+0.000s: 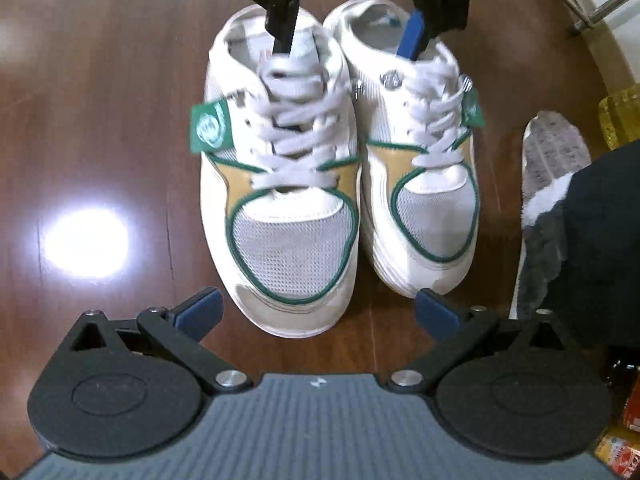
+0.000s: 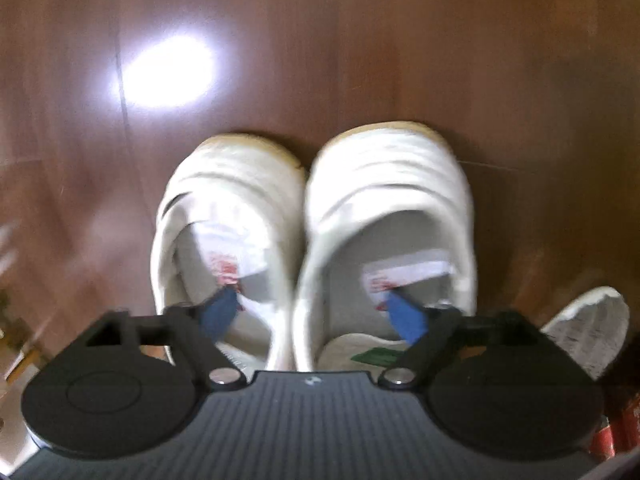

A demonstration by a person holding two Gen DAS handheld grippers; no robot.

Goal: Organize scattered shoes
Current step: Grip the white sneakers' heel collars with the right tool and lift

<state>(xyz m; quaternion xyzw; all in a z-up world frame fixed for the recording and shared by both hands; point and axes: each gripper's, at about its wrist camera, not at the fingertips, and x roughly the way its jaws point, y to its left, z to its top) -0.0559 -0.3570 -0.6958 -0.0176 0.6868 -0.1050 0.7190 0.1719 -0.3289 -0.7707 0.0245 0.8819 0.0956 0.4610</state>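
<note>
Two white sneakers with green and tan trim stand side by side on the wooden floor, one left, one right, toes toward the left wrist camera. My left gripper is open just above the toe of the left sneaker. My right gripper reaches in from the heel end and is open, one finger dipped into each shoe's opening. In the blurred right wrist view the right gripper straddles the two touching inner walls of the sneakers, and the pads stand clear of those walls.
A person's foot in a grey and white sock and a dark trouser leg stand on the floor right of the shoes; the sock also shows in the right wrist view. Yellow and red items lie at the right edge. A lamp glare marks the floor left.
</note>
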